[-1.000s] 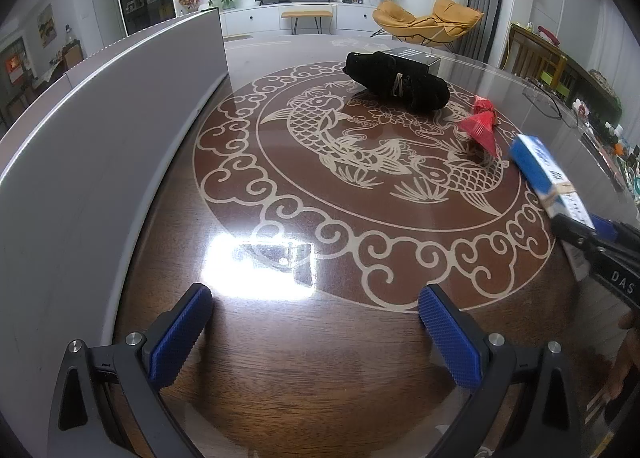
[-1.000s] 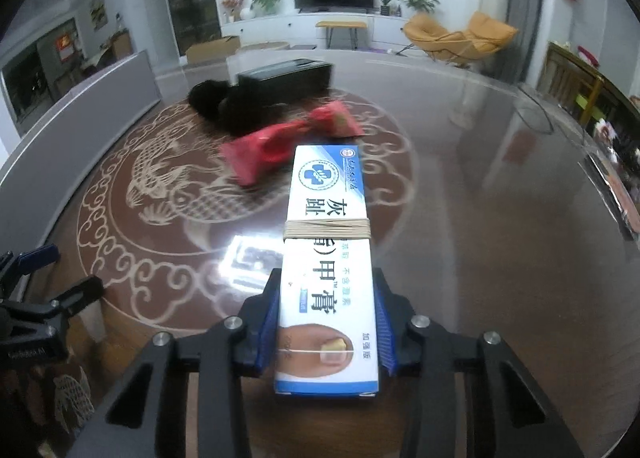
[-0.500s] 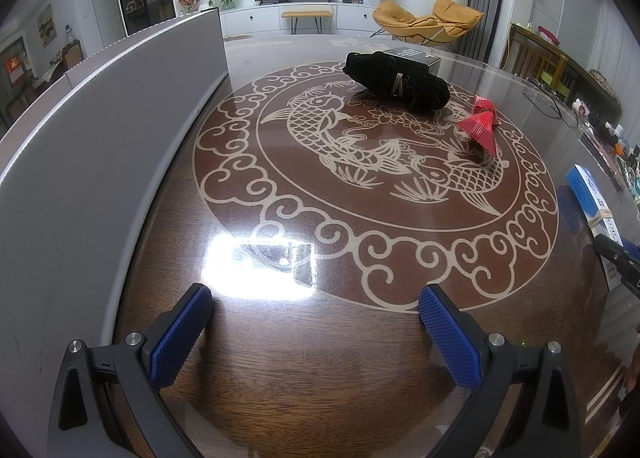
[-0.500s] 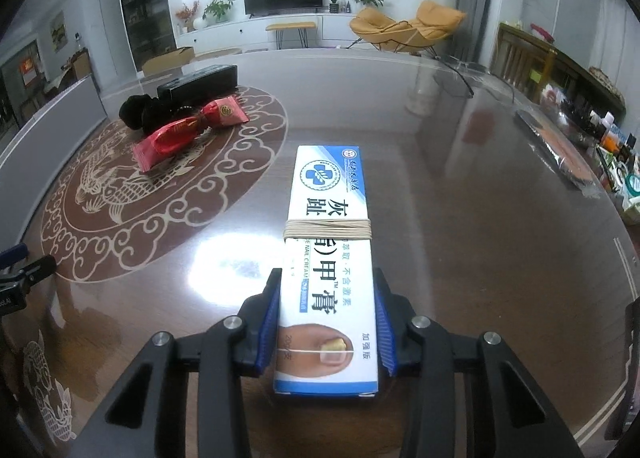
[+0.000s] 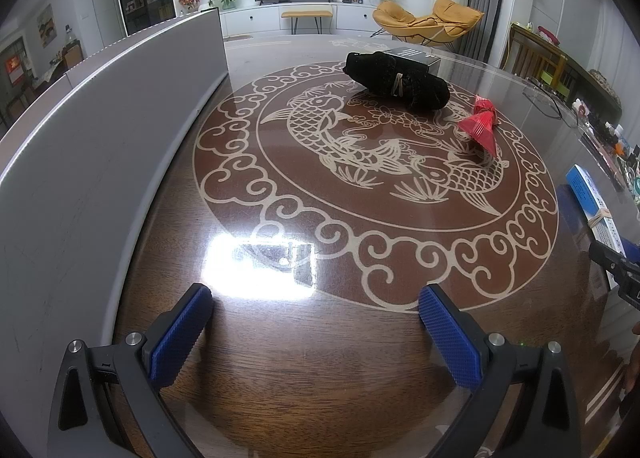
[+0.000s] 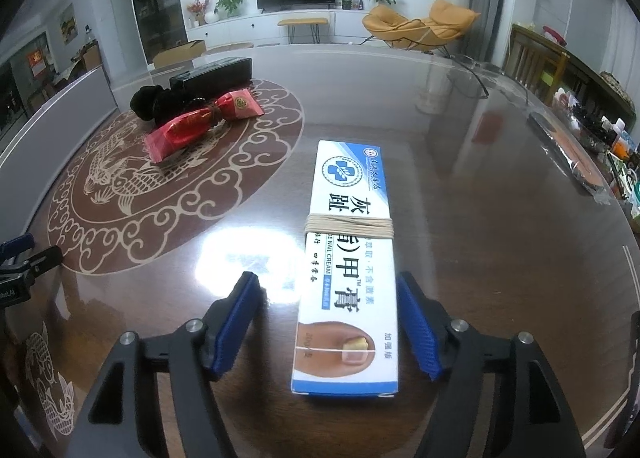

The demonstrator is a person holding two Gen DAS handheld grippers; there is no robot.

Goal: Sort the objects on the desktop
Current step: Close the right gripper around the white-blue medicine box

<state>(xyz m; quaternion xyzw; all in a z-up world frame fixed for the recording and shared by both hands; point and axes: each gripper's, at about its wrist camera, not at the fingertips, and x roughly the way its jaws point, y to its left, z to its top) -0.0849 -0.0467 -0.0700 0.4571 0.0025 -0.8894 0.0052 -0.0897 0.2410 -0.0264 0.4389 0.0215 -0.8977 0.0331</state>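
Right wrist view: box lies between released claw fingers.
The right claw (image 6: pixel 328 322) is spread; the cream box (image 6: pixel 349 266) lies on the counter (image 6: pixel 500 218), lower centre, nearer the right finger. Left claw (image 5: pixel 314 322) spread, holding nothing.

In the left wrist view, the blue and white box (image 5: pixel 596 210) is cut off by the right edge, and the right gripper (image 5: pixel 624 258) hides its near end. The black box (image 5: pixel 414 55) at the far side is partly hidden behind the black cloth bundle (image 5: pixel 396 80). In the right wrist view, the small bottles (image 6: pixel 612 134) at the far right are too tiny to tell apart, and the left gripper (image 6: pixel 18 258) is cut off by the left edge.
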